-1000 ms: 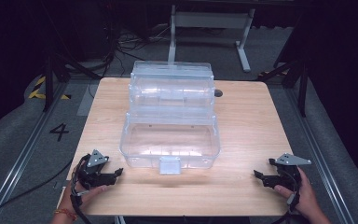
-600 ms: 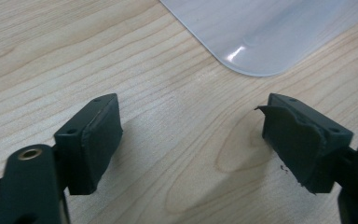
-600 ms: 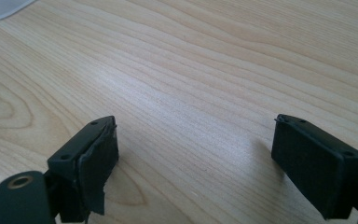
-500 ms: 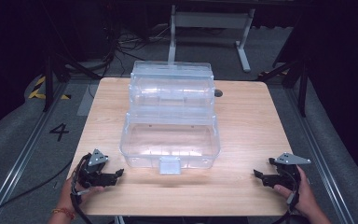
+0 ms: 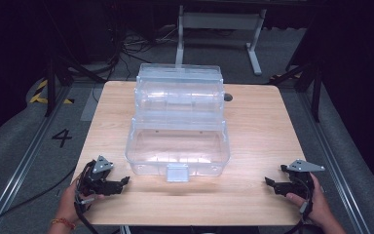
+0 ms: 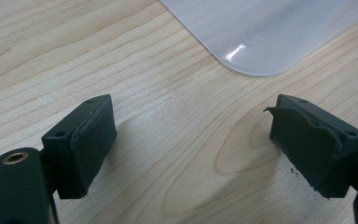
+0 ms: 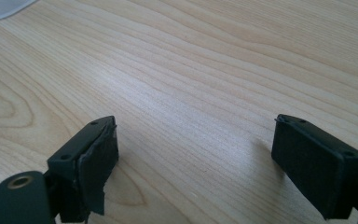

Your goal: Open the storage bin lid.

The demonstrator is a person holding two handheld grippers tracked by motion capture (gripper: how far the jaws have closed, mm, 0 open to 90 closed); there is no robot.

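Box (image 5: 177,126), clear plastic with a latch (image 5: 177,172) on its near face, stands in the high view ahead of and between both grippers, touching neither; the left gripper (image 5: 121,182) rests on the table (image 5: 258,136) off the box's near left corner, the right gripper (image 5: 269,183) well off its near right corner. Both seem parked low and pointed inward, probably so each can come at the box from its own side. The see-through walls make the inner trays hard to read, and a small dark knob (image 5: 228,97) beyond the box cannot be identified. In the left gripper view the jaws stand wide with bare wood between them, having just been opening; one rounded corner of the box (image 6: 261,32) lies ahead and slightly right of them, the rest cut off by the frame. One pad (image 6: 307,149) looks frayed at its edge. In the right gripper view the jaws are likewise wide and empty over the wood, and a sliver of the box (image 7: 2,8) shows far ahead to their left.
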